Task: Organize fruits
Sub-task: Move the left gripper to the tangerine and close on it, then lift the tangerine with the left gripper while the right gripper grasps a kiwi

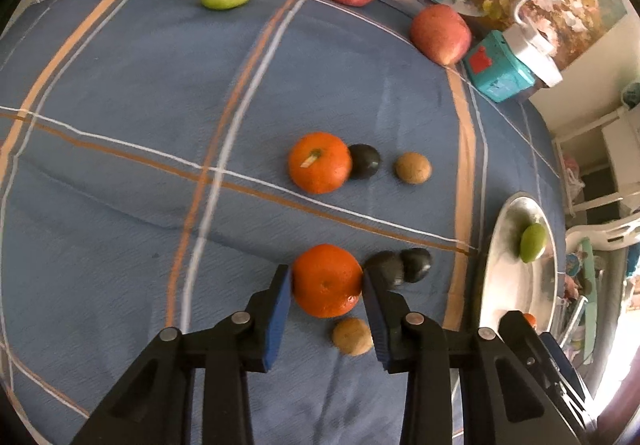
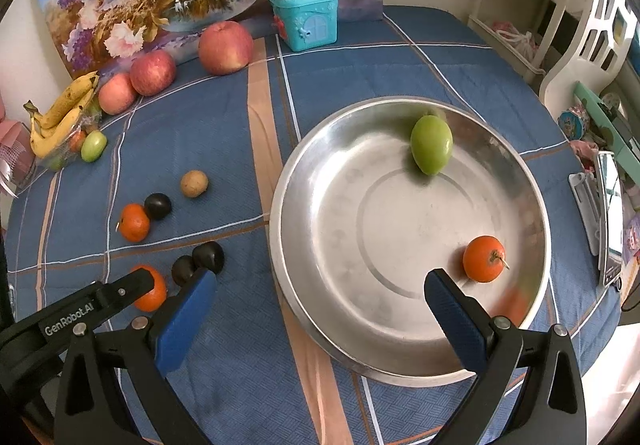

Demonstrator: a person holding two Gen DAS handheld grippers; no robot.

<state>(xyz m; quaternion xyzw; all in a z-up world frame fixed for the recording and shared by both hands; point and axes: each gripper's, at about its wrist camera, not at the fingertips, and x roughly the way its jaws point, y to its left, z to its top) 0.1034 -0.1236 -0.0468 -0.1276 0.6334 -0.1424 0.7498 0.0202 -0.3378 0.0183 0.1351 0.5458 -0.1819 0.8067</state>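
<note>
Left gripper (image 1: 326, 281) squeezes a mandarin (image 1: 326, 279) at 6 o'clock; right gripper (image 2: 320, 297) gapes wide over the steel plate (image 2: 320, 173).

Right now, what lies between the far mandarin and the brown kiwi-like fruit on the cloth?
A dark plum lies between the far mandarin and the brown fruit. It touches the mandarin and sits apart from the brown fruit. The left wrist view shows this best.

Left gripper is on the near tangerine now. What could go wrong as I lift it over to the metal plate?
1. The left gripper pinches the tangerine only at its sides; it may slip.
2. The right finger sits against the dark fruits and may nudge them.
3. The green fruit and small orange fruit in the metal plate could roll if bumped.
</note>
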